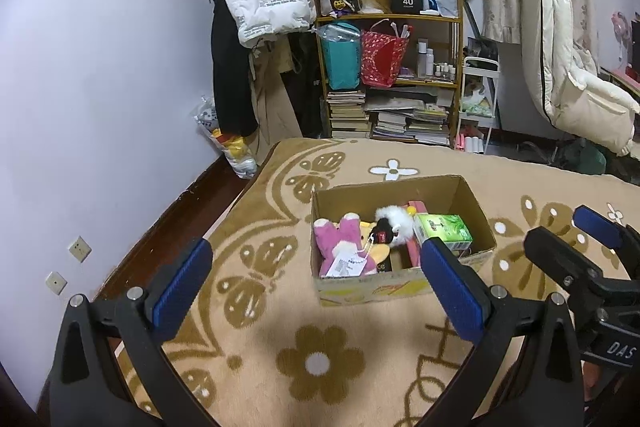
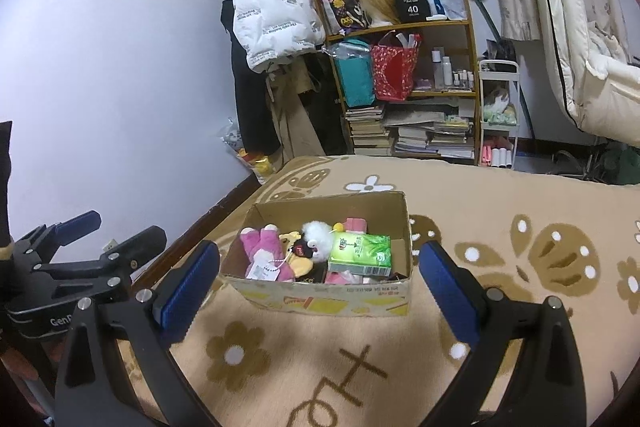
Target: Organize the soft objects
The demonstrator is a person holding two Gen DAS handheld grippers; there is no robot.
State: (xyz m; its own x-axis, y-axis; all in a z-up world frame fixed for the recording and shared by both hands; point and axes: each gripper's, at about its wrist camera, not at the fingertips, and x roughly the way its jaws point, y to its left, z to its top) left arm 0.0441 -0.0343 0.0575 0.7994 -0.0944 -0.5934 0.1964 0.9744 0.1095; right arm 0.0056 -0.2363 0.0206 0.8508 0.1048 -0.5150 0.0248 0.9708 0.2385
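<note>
Your box on the blanket, shelf behind.
You have the cardboard box [image 2: 324,301] on the blanket [image 2: 480,195]; inside, plush toy [image 2: 266,253] lies left, tissue pack [image 2: 360,254] right; bookshelf [image 2: 404,83] stands behind.

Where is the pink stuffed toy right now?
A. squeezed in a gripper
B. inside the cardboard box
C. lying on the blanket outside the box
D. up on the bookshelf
B: the pink stuffed toy lies inside the cardboard box, beside a white fluffy toy; both grippers are open and empty.

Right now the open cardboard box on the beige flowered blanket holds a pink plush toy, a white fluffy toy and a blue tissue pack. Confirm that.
One detail is wrong: the tissue pack is green, not blue, as the right wrist view shows. The pink plush toy and white fluffy toy do lie in the open cardboard box on the beige flowered blanket.
</note>
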